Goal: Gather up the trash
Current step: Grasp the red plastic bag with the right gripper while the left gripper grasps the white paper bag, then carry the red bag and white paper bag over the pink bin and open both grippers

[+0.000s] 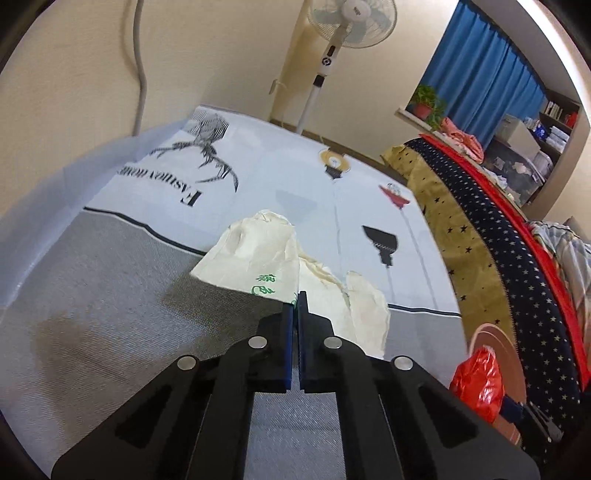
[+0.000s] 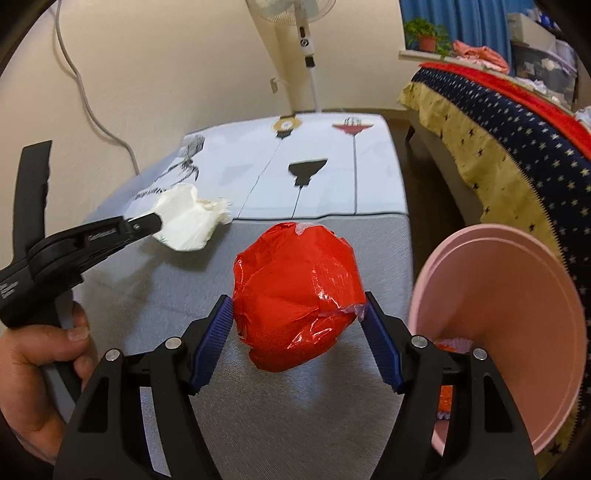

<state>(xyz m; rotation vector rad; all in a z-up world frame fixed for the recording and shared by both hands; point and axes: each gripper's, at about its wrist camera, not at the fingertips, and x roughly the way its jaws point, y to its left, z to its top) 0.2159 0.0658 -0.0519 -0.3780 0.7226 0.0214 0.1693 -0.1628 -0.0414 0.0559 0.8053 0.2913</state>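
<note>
- The left tool [image 1: 297, 301] has its two blue-padded fingers pressed together, clamped on the near edge of a crumpled white paper wrapper [image 1: 258, 254] with green print.
- The wrapper is held just above the grey front part of the cloth-covered desk [image 1: 110, 295], toward its left side.
- The right tool [image 2: 299, 314] is clamped on a crumpled red plastic bag [image 2: 295, 295], one blue pad against each side, jaws wide.
- The bag is near the desk's front right corner.
- A pink bin [image 2: 509, 325] is tilted just off the desk's right edge, with its mouth facing the camera.
- A person's hand [image 2: 37, 369] grips the left tool's handle.
- A standing fan [image 1: 351, 22] is beyond the desk's far edge.
</note>
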